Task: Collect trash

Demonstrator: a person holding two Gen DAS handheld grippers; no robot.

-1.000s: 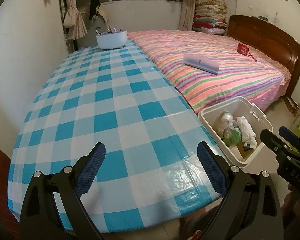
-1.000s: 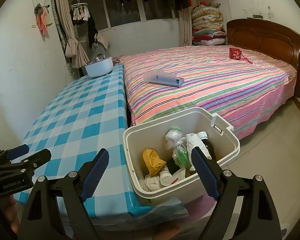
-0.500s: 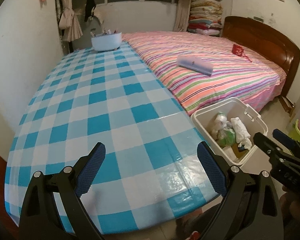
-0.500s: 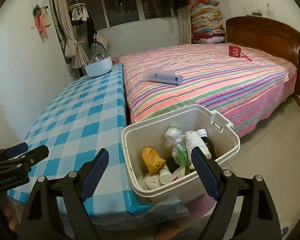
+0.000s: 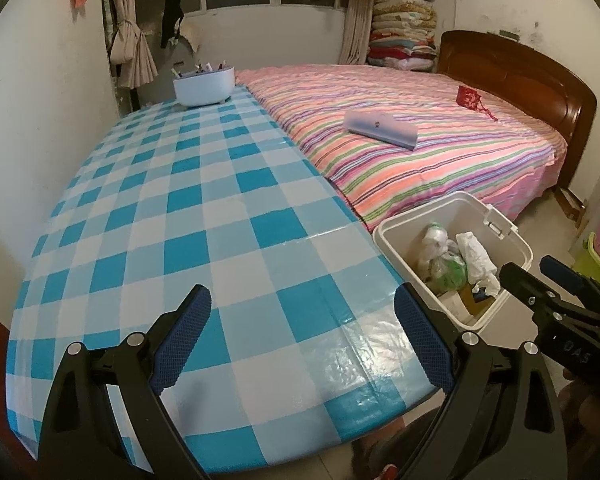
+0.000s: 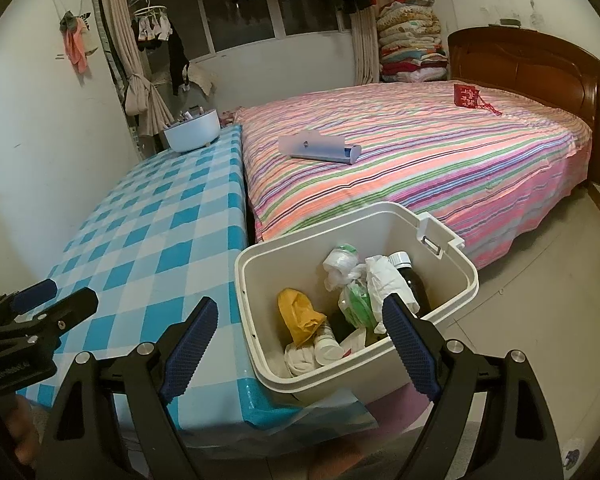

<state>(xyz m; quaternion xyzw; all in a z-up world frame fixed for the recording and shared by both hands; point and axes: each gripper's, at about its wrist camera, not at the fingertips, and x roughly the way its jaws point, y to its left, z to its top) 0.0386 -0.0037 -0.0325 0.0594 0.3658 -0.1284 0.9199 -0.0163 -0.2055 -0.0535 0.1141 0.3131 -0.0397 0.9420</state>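
Left gripper: jaws wide apart, nothing between, over the blue-and-white checked tablecloth.
Right gripper: jaws wide apart, empty; its 3 o'clock pad hides part of the bin's contents.
Cream plastic bin: 1 o'clock of table corner, holding crumpled trash; base hidden.
Pale blue round tub: table's far end; contents unclear.

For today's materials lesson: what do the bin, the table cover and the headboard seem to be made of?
Bin: probably moulded plastic, smooth cream walls, clip latch.
Table cover: likely vinyl or oilcloth; glossy glare, creases.
Headboard: apparently varnished wood, dark reddish sheen.
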